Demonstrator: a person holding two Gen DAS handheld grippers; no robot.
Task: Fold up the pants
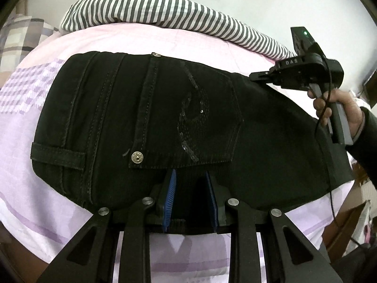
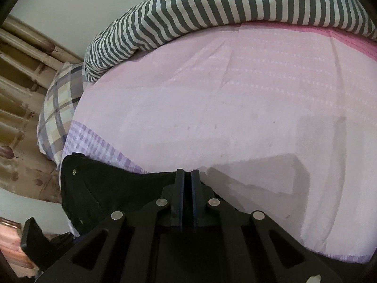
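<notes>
Black pants lie flat on the pink bed sheet, with the back pocket and a metal button facing up. At the bottom of the left wrist view, my left gripper has the near edge of the pants bunched between its blue pads and is shut on it. A person's hand holds my right gripper at the far right edge of the pants. In the right wrist view the right gripper has its pads almost together on the edge of the pants.
A grey-and-white striped duvet is heaped along the far side of the bed. A checked pillow lies at the left beside a wooden headboard. Bare sheet stretches beyond the pants.
</notes>
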